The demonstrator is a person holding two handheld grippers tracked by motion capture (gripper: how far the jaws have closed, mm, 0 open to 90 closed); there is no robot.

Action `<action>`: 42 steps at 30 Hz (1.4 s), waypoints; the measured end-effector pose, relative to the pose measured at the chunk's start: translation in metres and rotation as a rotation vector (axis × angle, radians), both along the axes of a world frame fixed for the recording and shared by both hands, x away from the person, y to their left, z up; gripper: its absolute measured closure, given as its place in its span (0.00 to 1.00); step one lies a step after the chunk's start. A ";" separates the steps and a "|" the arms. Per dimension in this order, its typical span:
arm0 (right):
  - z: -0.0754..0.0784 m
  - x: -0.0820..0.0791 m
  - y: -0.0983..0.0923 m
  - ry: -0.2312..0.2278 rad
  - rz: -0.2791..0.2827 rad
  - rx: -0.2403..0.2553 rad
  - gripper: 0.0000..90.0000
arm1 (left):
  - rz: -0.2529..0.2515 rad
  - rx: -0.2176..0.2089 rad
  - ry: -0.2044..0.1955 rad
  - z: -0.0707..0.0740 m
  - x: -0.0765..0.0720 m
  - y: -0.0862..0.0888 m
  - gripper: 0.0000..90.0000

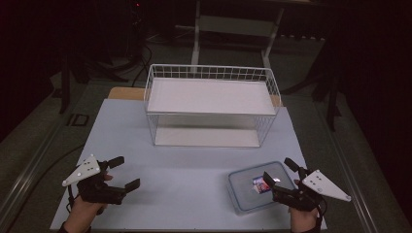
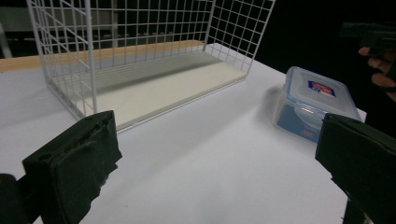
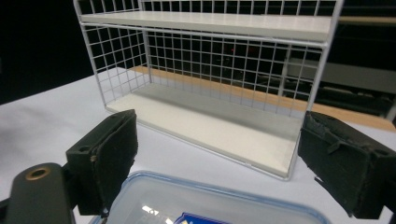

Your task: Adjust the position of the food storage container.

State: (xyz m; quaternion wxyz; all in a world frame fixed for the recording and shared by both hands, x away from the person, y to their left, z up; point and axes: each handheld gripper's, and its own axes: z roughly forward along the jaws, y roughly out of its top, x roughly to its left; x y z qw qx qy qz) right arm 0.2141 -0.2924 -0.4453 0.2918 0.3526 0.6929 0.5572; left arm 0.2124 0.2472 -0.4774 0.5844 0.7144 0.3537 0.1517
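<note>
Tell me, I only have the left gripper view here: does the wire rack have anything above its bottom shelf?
Observer: Yes, the wire rack carries a second white upper shelf, with nothing on it.
Operator: Where is the right claw?
Observer: The right claw hangs open over the lidded plastic container, jaws apart, not gripping it.
Operator: And what is the left claw above?
Observer: The left claw is open above bare table, near its front left.
</note>
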 end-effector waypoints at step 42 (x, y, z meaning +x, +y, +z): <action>-0.052 0.010 -0.063 0.382 -0.163 -0.160 1.00 | -0.038 0.036 -0.002 -0.003 0.002 -0.010 0.00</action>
